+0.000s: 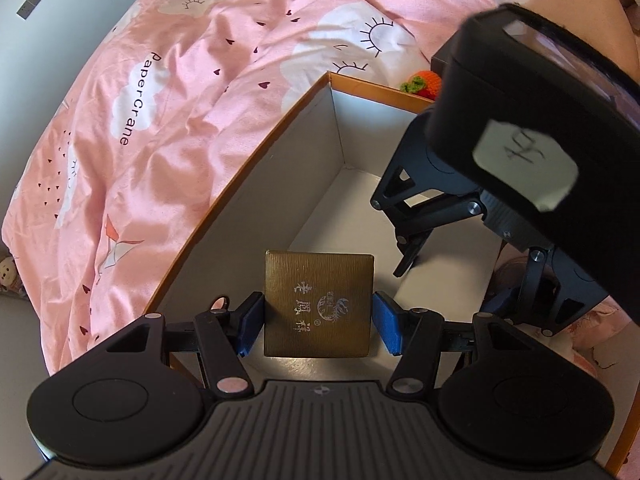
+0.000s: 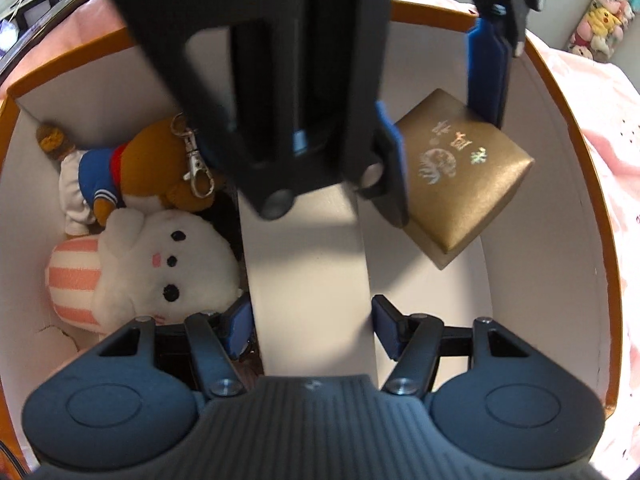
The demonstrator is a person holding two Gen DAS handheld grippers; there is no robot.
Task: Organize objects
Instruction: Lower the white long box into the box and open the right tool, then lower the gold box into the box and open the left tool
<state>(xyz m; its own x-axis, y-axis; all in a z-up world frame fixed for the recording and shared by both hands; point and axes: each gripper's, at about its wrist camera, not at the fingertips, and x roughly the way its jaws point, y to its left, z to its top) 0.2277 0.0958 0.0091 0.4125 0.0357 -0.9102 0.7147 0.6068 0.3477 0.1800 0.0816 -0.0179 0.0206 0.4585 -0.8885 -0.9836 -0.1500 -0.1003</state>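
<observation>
The left gripper (image 1: 318,322) clamps the gold box (image 1: 319,304) by two opposite sides, hanging it over the right-hand compartment of the orange storage box (image 1: 256,152), while the right gripper (image 2: 312,328), spread wide and empty, straddles the white divider (image 2: 308,264) just beside it

Left tongs (image 2: 440,120) blur, hiding the brown bear's (image 2: 160,168) head.

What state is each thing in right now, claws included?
Left claw: shut on the gold case, over the box's right compartment.
Gold case: lid closed, held off the floor.
Right claw: open, astride the divider.
Box: lidless, open.
Bear plush: lying in left compartment.
White plush: lying beside it, touching.
</observation>
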